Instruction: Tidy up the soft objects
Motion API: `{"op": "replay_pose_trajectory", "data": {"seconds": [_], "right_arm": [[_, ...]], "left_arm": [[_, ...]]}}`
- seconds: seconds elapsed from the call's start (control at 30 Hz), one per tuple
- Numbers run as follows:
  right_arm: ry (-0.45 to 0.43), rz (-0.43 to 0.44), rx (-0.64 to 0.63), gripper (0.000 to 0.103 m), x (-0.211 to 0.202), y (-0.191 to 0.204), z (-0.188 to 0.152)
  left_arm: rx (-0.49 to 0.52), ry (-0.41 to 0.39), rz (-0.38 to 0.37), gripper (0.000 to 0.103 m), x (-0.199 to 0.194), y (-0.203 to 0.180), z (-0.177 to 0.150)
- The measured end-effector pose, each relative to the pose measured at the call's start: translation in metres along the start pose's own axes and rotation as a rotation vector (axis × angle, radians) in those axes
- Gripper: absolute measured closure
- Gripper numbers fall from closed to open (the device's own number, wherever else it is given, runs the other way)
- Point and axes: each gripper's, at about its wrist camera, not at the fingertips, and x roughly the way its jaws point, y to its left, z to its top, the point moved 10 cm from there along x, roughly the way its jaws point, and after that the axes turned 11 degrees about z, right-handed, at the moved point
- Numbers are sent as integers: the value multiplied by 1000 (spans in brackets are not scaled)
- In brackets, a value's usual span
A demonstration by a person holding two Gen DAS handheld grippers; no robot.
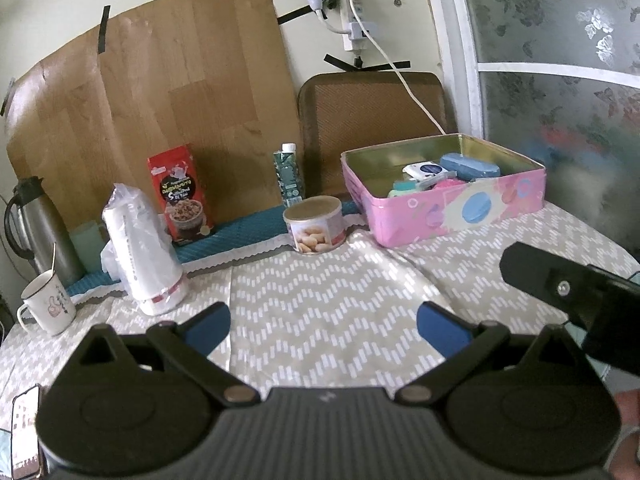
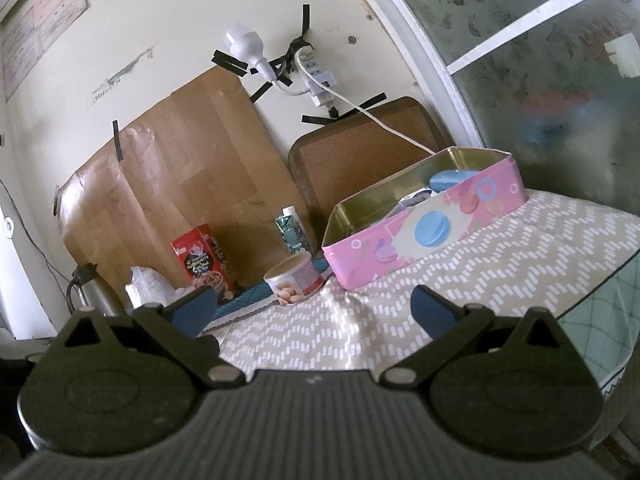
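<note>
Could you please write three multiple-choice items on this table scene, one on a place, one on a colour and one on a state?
1. Where does the round snack can stand?
A. Inside the tin
B. On the tablecloth, left of the tin
C. On the chair

2. What colour is the outside of the open tin?
A. Pink
B. Green
C. Black

3. How does the left claw stand?
A. Shut on a cloth
B. Shut on the can
C. Open, holding nothing

Answers:
1. B, since the can sits on the patterned tablecloth beside the tin's left corner.
2. A, since its walls are pink with pastel macaron pictures.
3. C, since its blue fingers are spread wide with only tablecloth between them; the right claw is open too.
</note>
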Motion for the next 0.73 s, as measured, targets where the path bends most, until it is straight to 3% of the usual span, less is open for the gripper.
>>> {"op": "replay_pose_trajectory", "data": {"seconds": [0.73], "right_arm": [[7,-7,-5,0,0,-5,1]], "left_arm": [[16,-6,-44,0,1,-8,0]]}}
